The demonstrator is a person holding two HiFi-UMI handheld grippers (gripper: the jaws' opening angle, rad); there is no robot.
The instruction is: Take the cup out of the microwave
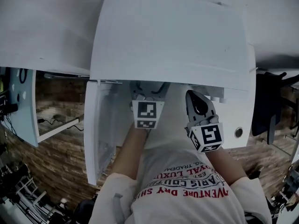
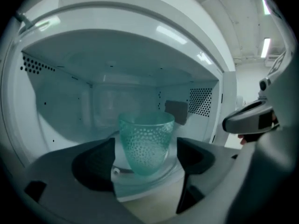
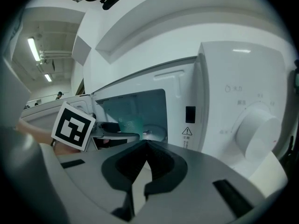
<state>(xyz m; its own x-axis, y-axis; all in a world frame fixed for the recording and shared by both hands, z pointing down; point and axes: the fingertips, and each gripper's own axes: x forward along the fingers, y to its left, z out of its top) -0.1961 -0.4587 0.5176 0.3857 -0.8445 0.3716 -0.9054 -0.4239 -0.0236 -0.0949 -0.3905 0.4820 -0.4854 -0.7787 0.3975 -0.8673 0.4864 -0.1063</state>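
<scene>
A teal dotted glass cup [image 2: 146, 143] stands upright on the turntable [image 2: 174, 168] inside the white microwave [image 1: 168, 41], whose door [image 1: 96, 134] hangs open to the left. My left gripper [image 2: 145, 161] reaches into the cavity. It is open, one jaw on each side of the cup's lower part, and the pads do not press on it. In the head view its marker cube [image 1: 148, 115] sits at the opening. My right gripper [image 3: 145, 147] is shut with nothing in it and hovers in front of the control panel. From there the cup [image 3: 132, 123] shows through the opening.
The control knob [image 3: 254, 129] is on the microwave's right front panel. The perforated cavity walls [image 2: 201, 101] close in on both sides of the cup. Chair bases and cables [image 1: 23, 190] lie on the floor at lower left, and dark furniture [image 1: 268, 106] stands at the right.
</scene>
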